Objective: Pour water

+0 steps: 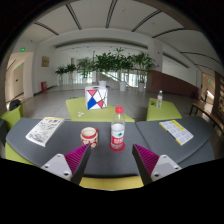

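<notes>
The gripper (110,160) has its two fingers wide apart, and nothing is held between them. Just ahead of the fingers, a red and white cup (89,136) and a small bottle (118,136) stand side by side on the dark table (150,135). Papers (44,131) lie off to one side.

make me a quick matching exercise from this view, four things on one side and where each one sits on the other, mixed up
Things:
1. bottle with red cap
2. patterned cup
3. open magazine
4. clear bottle

Places:
A. far off, on the yellow-green table beyond the dark table
B. just ahead of the open gripper, nearer its right finger
C. on the dark table, off to the left
D. just ahead of the gripper, nearer its left finger

Pairs: 1-B, 2-D, 3-C, 4-A
</notes>
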Demonstrator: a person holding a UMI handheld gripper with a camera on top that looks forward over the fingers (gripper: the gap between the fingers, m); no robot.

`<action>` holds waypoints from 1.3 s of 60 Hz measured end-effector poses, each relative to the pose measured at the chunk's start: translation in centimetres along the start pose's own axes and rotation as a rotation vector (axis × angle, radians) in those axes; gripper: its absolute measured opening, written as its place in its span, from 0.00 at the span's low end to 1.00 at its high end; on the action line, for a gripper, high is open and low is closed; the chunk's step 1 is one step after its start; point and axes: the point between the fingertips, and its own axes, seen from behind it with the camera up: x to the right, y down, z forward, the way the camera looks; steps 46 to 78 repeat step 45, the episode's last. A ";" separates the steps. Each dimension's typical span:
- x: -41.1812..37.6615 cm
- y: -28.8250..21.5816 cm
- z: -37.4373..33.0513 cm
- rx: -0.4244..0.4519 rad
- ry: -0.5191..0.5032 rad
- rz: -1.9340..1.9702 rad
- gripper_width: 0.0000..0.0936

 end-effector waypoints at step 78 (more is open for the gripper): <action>-3.1 3.1 -28.1 0.055 -0.003 -0.037 0.91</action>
